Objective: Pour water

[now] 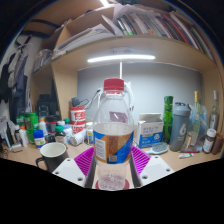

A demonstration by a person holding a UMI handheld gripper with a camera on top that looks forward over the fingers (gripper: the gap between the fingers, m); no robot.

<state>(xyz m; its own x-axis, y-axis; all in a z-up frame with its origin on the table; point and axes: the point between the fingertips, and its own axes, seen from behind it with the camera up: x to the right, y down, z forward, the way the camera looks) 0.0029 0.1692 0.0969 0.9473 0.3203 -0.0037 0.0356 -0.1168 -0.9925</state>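
Bright strip light over a cluttered surface, seen with strong fisheye bending

The scene is lit from a lamp (pixel 120 58) under the shelf (pixel 110 40); the wall below is washed pale, the shelf edges are curved, and the bottle (pixel 113 125) is rendered slightly soft.

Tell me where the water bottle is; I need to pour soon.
In the gripper view, the water bottle stands upright between the tool fingers, with a dark mug to its left and a blue box behind right.

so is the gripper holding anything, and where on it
The gripper holds the bottle: both pads press its lower body, at the label.
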